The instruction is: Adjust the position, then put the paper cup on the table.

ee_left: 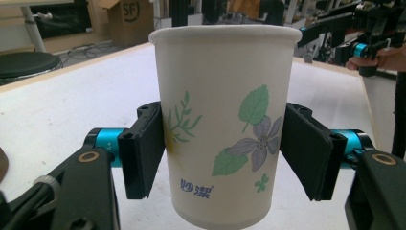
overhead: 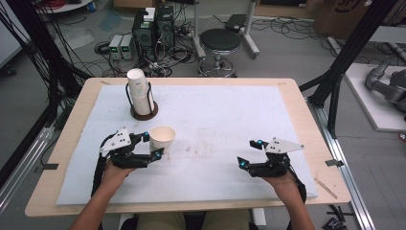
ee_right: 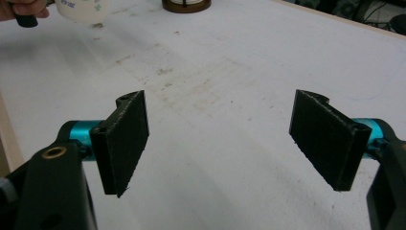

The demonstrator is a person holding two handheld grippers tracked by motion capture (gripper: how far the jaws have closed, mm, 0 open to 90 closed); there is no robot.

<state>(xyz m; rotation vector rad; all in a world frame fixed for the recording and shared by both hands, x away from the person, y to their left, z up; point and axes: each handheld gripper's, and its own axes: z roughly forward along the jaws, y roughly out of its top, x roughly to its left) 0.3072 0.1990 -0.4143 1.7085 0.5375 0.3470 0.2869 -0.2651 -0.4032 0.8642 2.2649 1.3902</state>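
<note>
Nearest to us, the left tool (overhead: 153, 144) grips a single paper cup (ee_left: 222, 96). The two flat black pads sit against opposite sides of its wall, about halfway up, set narrow but not denting it. The cup stands upright, mouth up, squarely between the pads. Its base is at or just above the worktop (overhead: 230, 110), and we cannot tell which. The cup is thin white card with a rolled rim, tapering downward, printed with green leaves and a pale violet flower.

The right tool (ee_right: 220, 143) hangs low over the white sheet, well apart from the cup. Its pads stand wide with nothing between them.

We judge that the cup is being set down in front of the left tool. The next move calls for a gentle, even parting of the pads, since so light a cup tips or drags easily, and then a straight pull back.

The worktop is a pale wooden board under a matte white padded sheet, scuffed brown ahead of the right tool. Beyond the left tool, a stack of paper cups (overhead: 140, 91) leans in a dark wire holder (overhead: 143, 114) on a round base. Farther off stands a black round stool (overhead: 219, 40).
</note>
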